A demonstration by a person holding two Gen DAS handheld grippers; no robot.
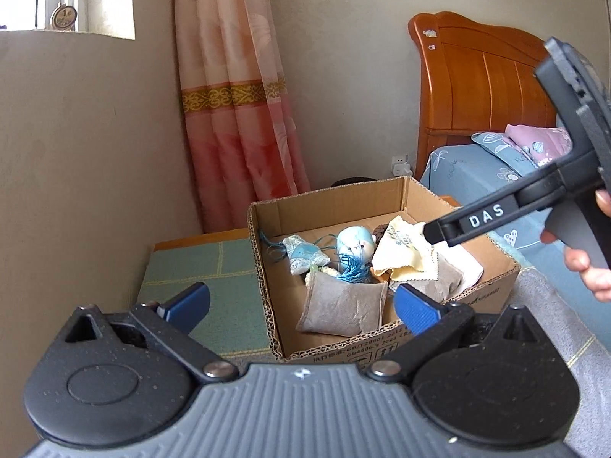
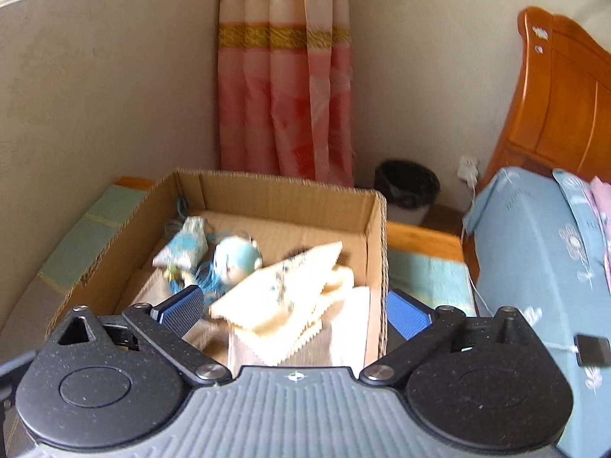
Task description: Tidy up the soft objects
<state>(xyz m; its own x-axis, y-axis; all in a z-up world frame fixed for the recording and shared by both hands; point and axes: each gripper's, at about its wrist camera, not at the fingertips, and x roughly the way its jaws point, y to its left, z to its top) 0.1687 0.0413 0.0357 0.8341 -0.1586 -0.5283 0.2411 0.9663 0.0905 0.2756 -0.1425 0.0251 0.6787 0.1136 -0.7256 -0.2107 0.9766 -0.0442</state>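
Going left to right from the cardboard box (image 1: 267,229): left gripper (image 1: 301,305) hangs wide open, empty, at its near edge. Inside lie a grey pouch (image 1: 343,309), blue doll (image 1: 355,244) and cream cloth (image 2: 282,297), limp, long axis slanting rightward. Right gripper (image 2: 294,311) gapes above the cloth, nearer.

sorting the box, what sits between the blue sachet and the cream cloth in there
In both wrist views, a round pale-blue doll head with blue tassel threads lies between the blue sachet and the cream cloth, inside the cardboard box.
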